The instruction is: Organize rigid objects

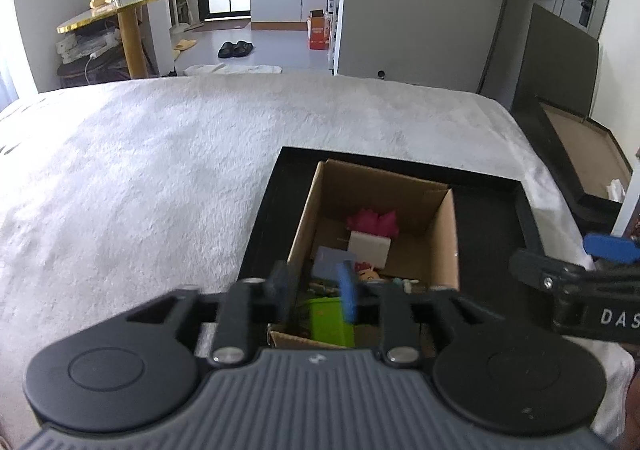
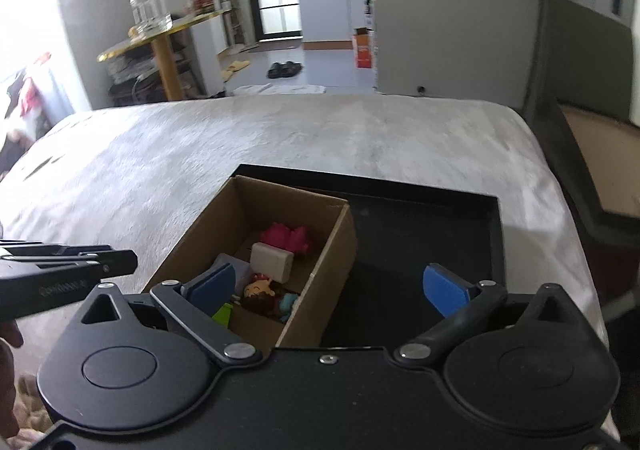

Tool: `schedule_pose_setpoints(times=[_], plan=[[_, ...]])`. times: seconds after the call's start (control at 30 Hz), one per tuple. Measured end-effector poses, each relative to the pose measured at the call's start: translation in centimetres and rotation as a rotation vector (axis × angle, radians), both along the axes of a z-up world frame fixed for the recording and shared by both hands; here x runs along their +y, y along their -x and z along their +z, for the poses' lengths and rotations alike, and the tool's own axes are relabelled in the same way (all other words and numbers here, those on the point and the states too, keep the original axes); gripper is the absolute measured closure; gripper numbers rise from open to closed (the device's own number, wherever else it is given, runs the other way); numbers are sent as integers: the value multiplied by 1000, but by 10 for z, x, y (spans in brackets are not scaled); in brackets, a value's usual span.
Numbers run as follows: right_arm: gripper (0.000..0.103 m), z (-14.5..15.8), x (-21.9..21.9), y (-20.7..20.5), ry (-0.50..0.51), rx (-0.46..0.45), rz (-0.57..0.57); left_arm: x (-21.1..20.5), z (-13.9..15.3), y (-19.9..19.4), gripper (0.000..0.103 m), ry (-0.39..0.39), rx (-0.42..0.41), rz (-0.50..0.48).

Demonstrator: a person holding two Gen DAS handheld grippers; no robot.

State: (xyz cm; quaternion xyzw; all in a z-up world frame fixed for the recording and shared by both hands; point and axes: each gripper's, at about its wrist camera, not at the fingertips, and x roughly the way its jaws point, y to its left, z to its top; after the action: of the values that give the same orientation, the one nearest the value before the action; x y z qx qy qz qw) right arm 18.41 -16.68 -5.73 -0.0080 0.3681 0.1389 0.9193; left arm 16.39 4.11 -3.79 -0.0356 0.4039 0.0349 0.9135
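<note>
Both tongs hang open and empty: left tongs (image 1: 314, 292) part-open over the cardboard box (image 1: 442, 246), right tongs (image 2: 332, 288) wide beside it.

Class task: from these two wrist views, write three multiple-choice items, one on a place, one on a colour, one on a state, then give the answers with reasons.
1. Where does the cardboard box stand?
A. on the floor
B. in the black tray
C. on the round table

2. What colour is the spiky toy at the far end of the box?
A. pink
B. yellow
C. black

3. How is the right gripper?
A. shut on the box wall
B. shut on a toy
C. open, holding nothing

Answers:
1 B, since the tray's dark rim surrounds the box on the white bedcover.
2 A, it shows bright pink behind the white block.
3 C, its blue pads stand wide apart with nothing gripped.
</note>
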Motion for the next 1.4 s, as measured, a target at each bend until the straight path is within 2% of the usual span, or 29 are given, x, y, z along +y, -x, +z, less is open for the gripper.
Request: schedule_pose_setpoints(times=[0.03,0.07,0.17,0.27,0.5,0.7,0.9,1.23,1.4], plan=[[0,1,-4,3,-9,3,-10,-1,3,2,47,-5,-5,-4],[0,3,-8,7,-20,5,-20,-2,7,5,37,-10,-15,-9],[0,7,-19,15,-49,21,-42,-2,17,14,22,-10,-28,-21],[0,11,-27,24,-70,35,-57,2,25,22,16,8,-24,-25],[0,22,-43,44,-115,30,-87,6,44,37,12,25,-45,-51],[0,30,-55,57,-138,21,-113,-1,54,49,8,43,-35,-128],[0,38,-63,66,-146,32,-131,-11,63,64,6,44,-64,-186],[0,45,-72,88,-138,31,-153,-12,67,77,4,60,-72,-198],[0,45,-74,96,-147,40,-151,-15,70,84,4,37,-69,-205]])
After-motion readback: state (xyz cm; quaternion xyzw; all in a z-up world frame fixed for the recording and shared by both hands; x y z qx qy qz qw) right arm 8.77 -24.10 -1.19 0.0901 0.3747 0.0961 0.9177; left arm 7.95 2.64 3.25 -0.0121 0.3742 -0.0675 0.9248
